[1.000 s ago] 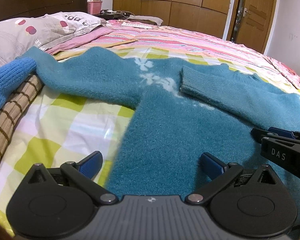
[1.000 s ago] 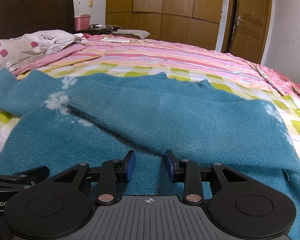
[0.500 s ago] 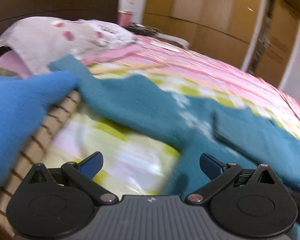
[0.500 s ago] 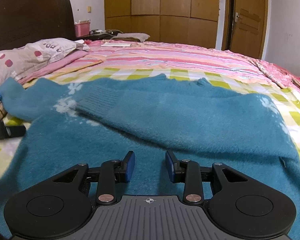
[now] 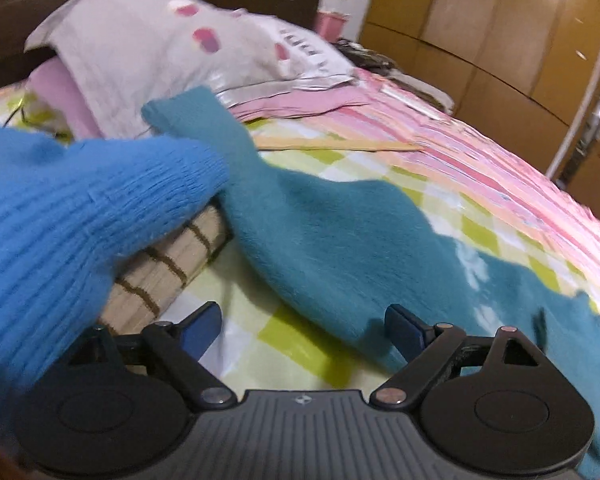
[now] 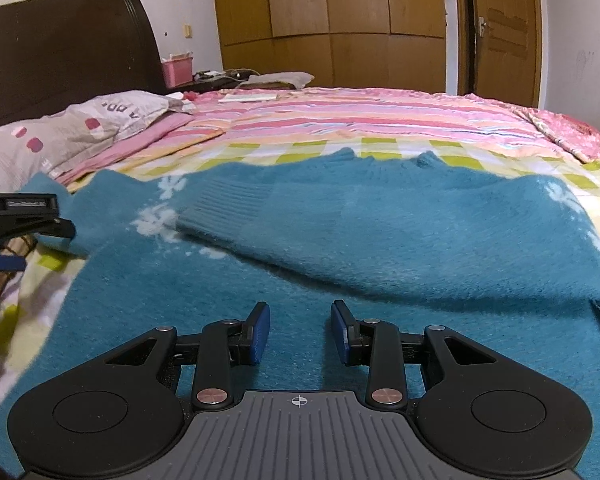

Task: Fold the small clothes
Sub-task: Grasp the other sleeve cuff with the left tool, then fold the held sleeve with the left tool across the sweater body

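A teal fuzzy sweater [image 6: 380, 264] with white snowflakes lies flat on the bed. One sleeve is folded across its body, cuff [image 6: 220, 216] pointing left. The other sleeve [image 5: 320, 220] stretches out toward the pillow, its cuff [image 5: 180, 112] far off. My left gripper [image 5: 304, 328] hovers at this sleeve's near edge, jaws wide and closing; only checked sheet and the sleeve's edge show between them, and nothing is pinched. My right gripper [image 6: 300, 332] hangs over the sweater's body, partly open with nothing in it. The left gripper [image 6: 20, 216] also shows at that view's left edge.
A bright blue knit garment [image 5: 60, 220] lies over a striped woven mat [image 5: 172, 264] close on the left. A grey pillow [image 5: 160, 48] and pink bedding sit beyond the sleeve. The checked sheet [image 6: 300, 148] and striped blanket [image 6: 360, 112] run back to wooden wardrobes [image 6: 332, 20].
My left gripper has swung left, from over the sweater's body to the outstretched sleeve beside the blue garment, rolling as it went. The right gripper has stayed over the body.
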